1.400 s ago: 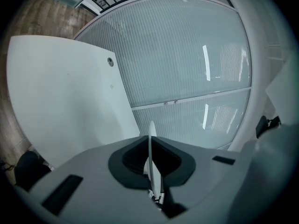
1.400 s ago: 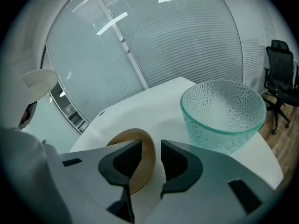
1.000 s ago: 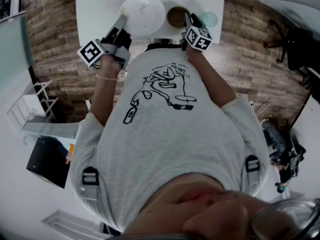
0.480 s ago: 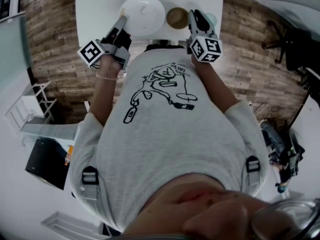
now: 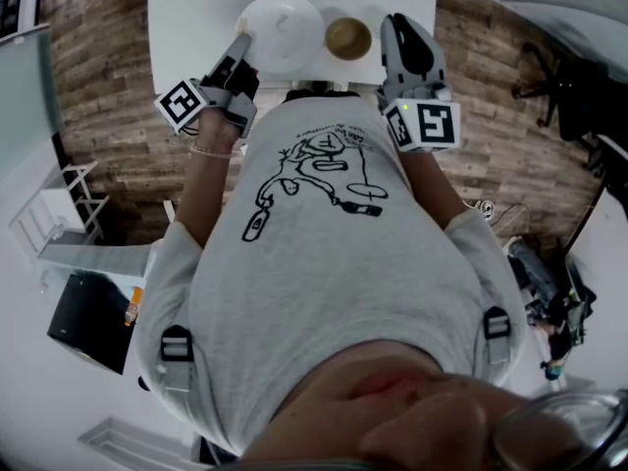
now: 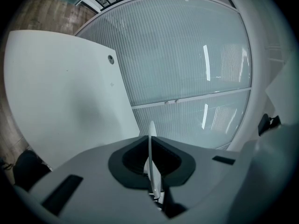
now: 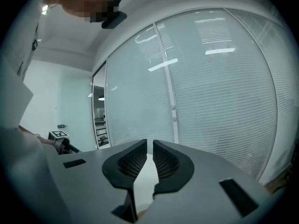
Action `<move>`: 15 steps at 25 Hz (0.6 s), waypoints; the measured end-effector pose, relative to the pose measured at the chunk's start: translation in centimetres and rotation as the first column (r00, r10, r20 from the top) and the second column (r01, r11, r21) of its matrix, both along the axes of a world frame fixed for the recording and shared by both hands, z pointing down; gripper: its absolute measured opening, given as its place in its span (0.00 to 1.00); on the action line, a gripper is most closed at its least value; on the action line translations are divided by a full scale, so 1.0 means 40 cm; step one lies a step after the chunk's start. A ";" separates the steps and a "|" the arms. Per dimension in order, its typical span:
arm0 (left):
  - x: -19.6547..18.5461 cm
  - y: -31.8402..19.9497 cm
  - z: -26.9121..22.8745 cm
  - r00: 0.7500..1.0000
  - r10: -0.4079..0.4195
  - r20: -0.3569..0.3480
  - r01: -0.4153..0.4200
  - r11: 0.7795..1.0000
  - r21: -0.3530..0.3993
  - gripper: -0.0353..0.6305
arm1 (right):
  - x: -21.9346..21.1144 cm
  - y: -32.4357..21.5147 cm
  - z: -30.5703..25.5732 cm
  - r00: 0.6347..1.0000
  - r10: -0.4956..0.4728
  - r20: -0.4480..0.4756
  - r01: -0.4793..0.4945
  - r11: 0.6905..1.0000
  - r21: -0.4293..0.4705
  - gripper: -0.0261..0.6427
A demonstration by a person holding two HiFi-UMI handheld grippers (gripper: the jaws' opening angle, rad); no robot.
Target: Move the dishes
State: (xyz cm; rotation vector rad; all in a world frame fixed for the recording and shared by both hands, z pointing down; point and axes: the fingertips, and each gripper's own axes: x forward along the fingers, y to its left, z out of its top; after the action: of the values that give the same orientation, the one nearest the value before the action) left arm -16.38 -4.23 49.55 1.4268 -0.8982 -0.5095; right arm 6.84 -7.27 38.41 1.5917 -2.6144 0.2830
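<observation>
Wood-plank flooring (image 5: 108, 96) is seen beneath the person's grey printed shirt (image 5: 324, 224), which fills the near part of the head view. Just beyond it, two grippers are held out over the near edge of one white table (image 5: 196, 8). The left gripper (image 5: 241, 43) is clamped on the near left rim of the single white plate (image 5: 283, 29), and in the left gripper view that rim is seen edge-on, pinched between the dark pads. The plate is kept level with its face turned up; being round, it shows no long axis, and whether it rests on the table cannot be told. One brown bowl (image 5: 347, 37) is set upright just to the right of the plate, apart from it. The right gripper (image 5: 400, 26) is held to the right of the bowl, pointing away from the person; its jaws have just been closing, only a narrow slit is left, and nothing is held between them. A ribbed glass wall (image 7: 219, 87) is seen farthest off.
</observation>
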 end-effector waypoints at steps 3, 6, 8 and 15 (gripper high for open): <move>-0.002 0.001 0.002 1.000 -0.002 0.002 0.002 1.000 0.000 0.07 | -0.001 0.007 -0.076 1.000 -0.014 -0.016 0.014 0.999 0.041 0.13; -0.003 0.001 0.005 1.000 -0.004 0.002 0.004 1.000 0.001 0.07 | -0.007 0.016 -0.137 0.999 -0.034 -0.031 0.036 0.997 0.070 0.12; -0.003 0.002 0.007 1.000 -0.003 0.006 0.003 1.000 0.004 0.07 | -0.010 0.022 -0.165 0.998 -0.048 -0.034 0.050 0.996 0.073 0.11; -0.005 0.003 0.017 1.000 -0.004 0.009 0.004 1.000 0.001 0.07 | -0.020 0.030 -0.195 0.996 -0.075 -0.046 0.078 0.994 0.074 0.10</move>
State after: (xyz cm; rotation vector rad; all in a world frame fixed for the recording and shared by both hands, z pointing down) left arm -16.60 -4.10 50.21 1.4298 -0.9087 -0.5072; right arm 6.06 -6.08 30.63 1.4973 -2.6759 0.1452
